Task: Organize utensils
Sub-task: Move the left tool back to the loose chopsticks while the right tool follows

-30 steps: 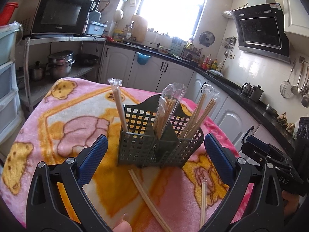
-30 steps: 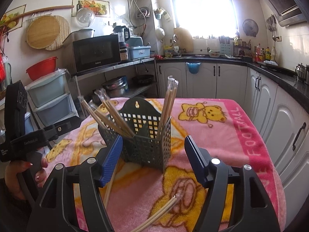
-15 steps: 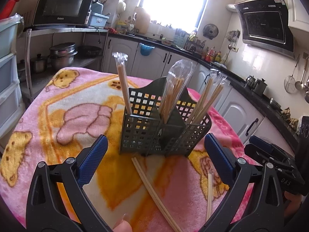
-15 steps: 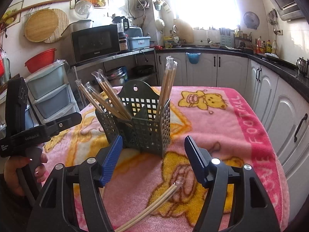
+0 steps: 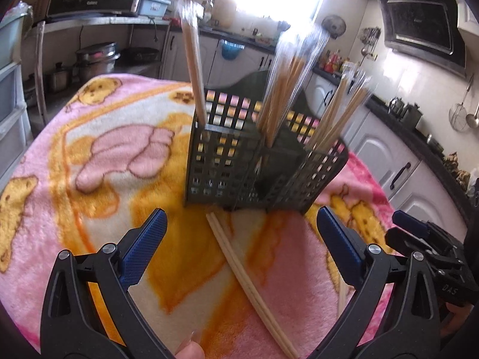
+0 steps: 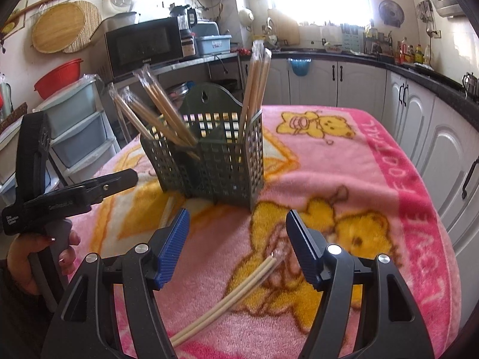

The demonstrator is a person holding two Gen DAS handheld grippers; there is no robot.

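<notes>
pink blanket (image 6: pixel 344 179) | print: "football" | microwave (image 6: pixel 143 45) | brand unreadable

Both claws point forward and downward, jaws spread wide with nothing between the blue pads. The left claw (image 5: pixel 239 239) shows a fingertip (image 5: pixel 190 348) at its lower edge. The right claw (image 6: pixel 236 239) sits alongside; the person's left hand (image 6: pixel 33 257) grips the other tool's handle.
</notes>
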